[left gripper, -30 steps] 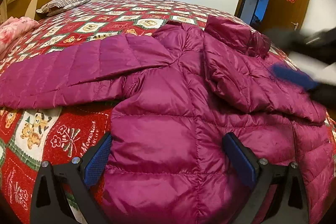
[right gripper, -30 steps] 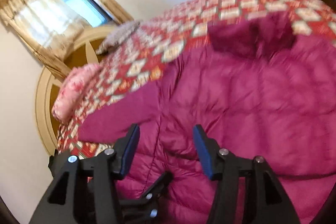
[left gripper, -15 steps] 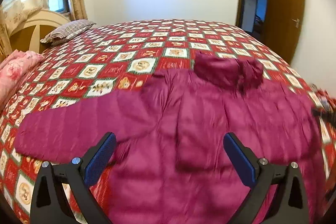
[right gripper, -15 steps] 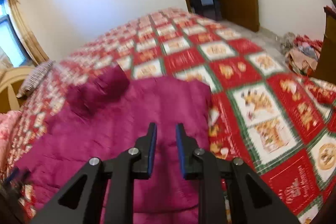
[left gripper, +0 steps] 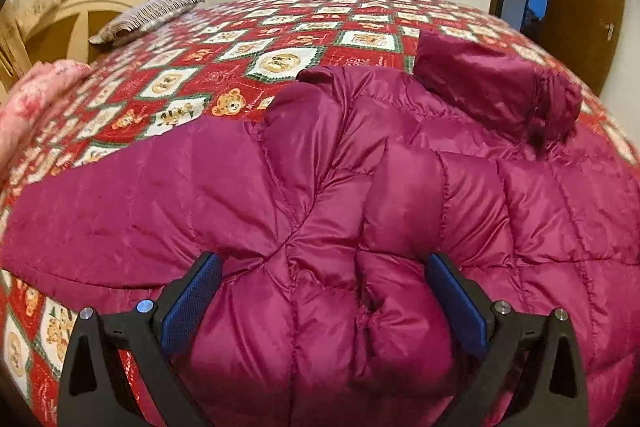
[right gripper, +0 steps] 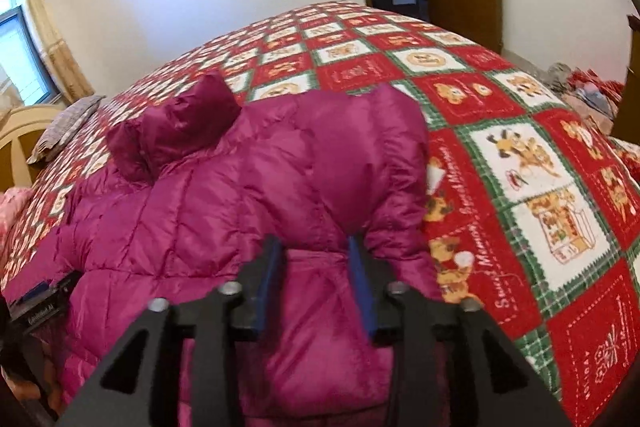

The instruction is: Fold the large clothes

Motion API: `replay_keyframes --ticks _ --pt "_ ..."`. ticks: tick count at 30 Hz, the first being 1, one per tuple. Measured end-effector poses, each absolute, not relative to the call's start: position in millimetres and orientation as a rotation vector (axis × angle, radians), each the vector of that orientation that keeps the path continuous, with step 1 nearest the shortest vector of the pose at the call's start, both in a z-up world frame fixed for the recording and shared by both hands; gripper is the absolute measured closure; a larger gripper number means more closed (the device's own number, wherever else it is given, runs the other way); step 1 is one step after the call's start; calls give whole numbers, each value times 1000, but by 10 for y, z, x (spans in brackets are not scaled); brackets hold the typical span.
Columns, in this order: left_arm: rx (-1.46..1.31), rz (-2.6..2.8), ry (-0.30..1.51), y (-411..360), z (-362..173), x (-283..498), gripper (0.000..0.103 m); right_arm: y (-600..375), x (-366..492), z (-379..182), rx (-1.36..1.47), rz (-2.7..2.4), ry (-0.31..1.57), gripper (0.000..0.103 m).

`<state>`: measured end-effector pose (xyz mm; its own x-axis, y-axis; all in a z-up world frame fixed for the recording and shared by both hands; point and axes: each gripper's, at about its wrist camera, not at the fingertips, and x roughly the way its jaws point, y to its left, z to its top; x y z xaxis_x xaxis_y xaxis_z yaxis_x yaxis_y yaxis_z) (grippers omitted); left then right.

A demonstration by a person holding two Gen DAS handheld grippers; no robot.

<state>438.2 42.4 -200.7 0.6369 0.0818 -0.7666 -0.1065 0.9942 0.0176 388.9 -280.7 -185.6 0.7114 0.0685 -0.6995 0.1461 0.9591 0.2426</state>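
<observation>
Jacket (left gripper: 320,187) lies on quilt (left gripper: 280,39). Left gripper (left gripper: 320,291): jaws wide apart over the fabric, gripping nothing. Right gripper (right gripper: 316,267): jaws just reopened, straddling a fold unclamped.

Magenta jacket (left gripper: 320,187) (red-checked bedspread (left gripper: 280,35))

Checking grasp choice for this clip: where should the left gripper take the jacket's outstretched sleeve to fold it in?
Judging by its pose, grip the sleeve near its cuff end, coming from the left. It lies flat and straight across the bedspread, so its far end is free to carry over the jacket.
</observation>
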Motion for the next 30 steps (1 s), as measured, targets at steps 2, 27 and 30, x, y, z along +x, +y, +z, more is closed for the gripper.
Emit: replay_keyframes --ticks 2,27,30 --pt "-72 112 836 552 -1867 4280 1 -2753 3895 -1850 261 -30 781 40" --pt "-546 704 770 3618 -1988 3658 38 -2582 3923 -1892 155 -36 804 22" --pt "-507 675 772 3618 -1965 3661 75 -2582 3923 -1893 157 -35 803 22"
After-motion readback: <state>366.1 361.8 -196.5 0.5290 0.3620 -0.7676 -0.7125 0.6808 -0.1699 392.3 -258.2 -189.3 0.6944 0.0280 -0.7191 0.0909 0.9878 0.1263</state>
